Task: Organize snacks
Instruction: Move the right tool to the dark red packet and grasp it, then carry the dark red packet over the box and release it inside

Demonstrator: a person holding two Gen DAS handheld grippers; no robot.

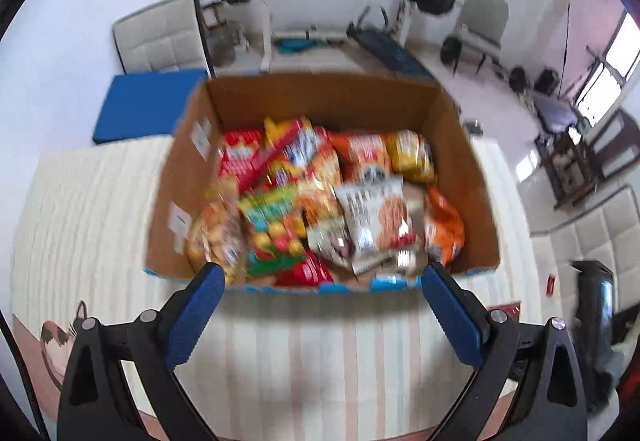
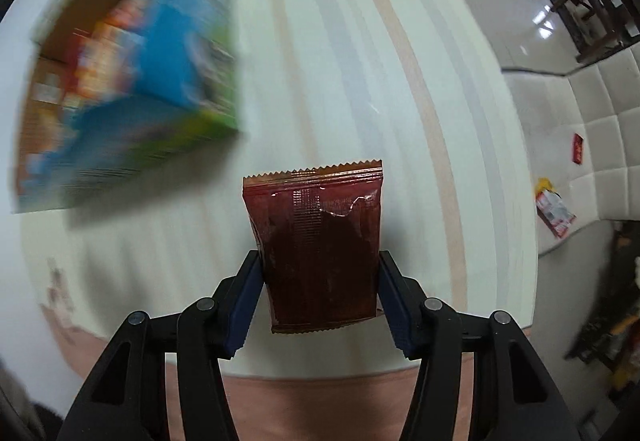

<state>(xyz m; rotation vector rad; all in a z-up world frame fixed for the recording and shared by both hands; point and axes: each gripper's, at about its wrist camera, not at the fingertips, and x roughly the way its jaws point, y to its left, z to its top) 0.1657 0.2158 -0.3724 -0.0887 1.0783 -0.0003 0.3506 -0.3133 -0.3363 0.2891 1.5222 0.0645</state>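
My right fingers (image 2: 318, 293) grip a dark red packet (image 2: 318, 241) by its two side edges; the blue pads press its lower half and its crimped top points away from me, over the striped table (image 2: 360, 61). My left fingers (image 1: 320, 305) stand wide open with nothing between them, poised over the table just short of the near rim of the box (image 1: 172, 177). The box is an open cardboard carton on the table, filled with a loose heap of snacks (image 1: 320, 197) in red, yellow, orange and silver bags. In the right view the box lies far left, blurred. To the far right, two more packets (image 2: 556, 209) lie on a white padded seat (image 2: 600, 145).
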